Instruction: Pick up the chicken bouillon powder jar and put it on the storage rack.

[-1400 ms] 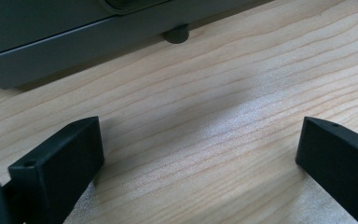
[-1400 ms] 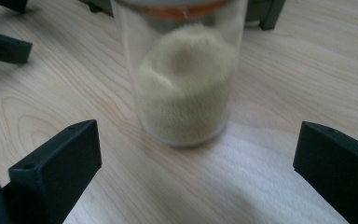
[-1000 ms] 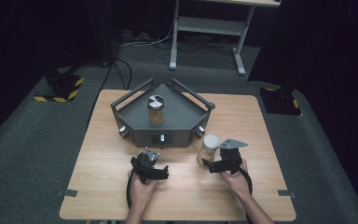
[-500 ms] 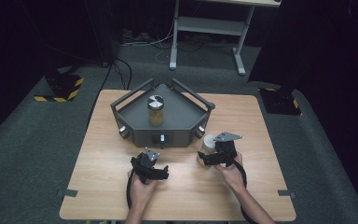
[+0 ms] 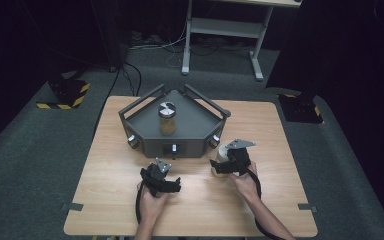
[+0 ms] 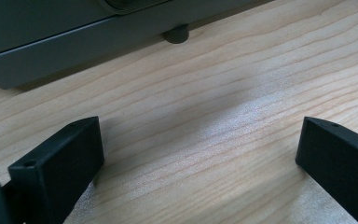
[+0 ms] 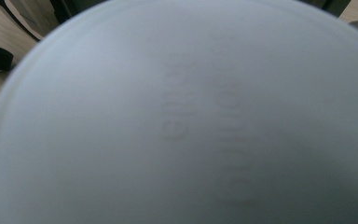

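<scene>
Two grippers work low over the wooden table. At left, the left gripper rests with jaws spread wide and empty, just before the grey fixture holding a jar. At right, the right gripper has just been closing around the white lidded container, which stands between its jaws; whether the pads press I cannot tell. The container seems light, smooth, perhaps slippery; taking its sides below the lid looks best.

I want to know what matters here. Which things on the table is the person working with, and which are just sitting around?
Part of the job:
- white container, close in front of the right gripper, whose jaws have just been closing
- grey platform
- jar standing on it

Just sitting around:
- left gripper, jaws open over bare table
- black-and-yellow block on the floor
</scene>
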